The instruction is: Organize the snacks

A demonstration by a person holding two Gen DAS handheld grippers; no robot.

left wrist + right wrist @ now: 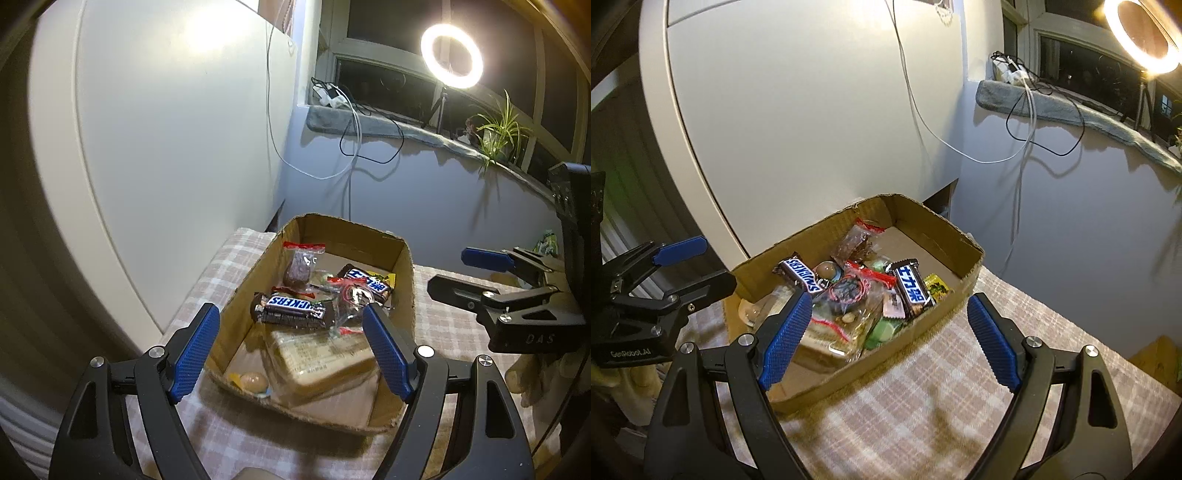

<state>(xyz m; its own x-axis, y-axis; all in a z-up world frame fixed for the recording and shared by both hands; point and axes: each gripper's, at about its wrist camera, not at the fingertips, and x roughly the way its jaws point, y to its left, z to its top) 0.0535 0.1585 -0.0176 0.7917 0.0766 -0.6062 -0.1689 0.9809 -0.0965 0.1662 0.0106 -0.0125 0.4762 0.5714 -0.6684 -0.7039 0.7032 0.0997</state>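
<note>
A shallow cardboard box (243,295) (960,291) sits on a checked tablecloth and holds several snacks. Among them are a Snickers bar (290,308) (799,275), a second dark bar (367,282) (912,288), clear red-edged packets (301,264) (858,240) and a flat wrapped pack (325,360). My left gripper (291,336) hovers open over the box's near end, nothing between its blue pads. My right gripper (890,317) is open above the box's near corner, empty. Each gripper shows at the edge of the other's view, the right gripper (465,271) and the left gripper (716,262).
The checked tablecloth (923,387) (236,435) covers the table around the box. A white cabinet (166,129) stands close behind. Cables (354,147) hang from a windowsill with a ring light (452,55) and a plant (498,129). A green packet (546,243) lies far right.
</note>
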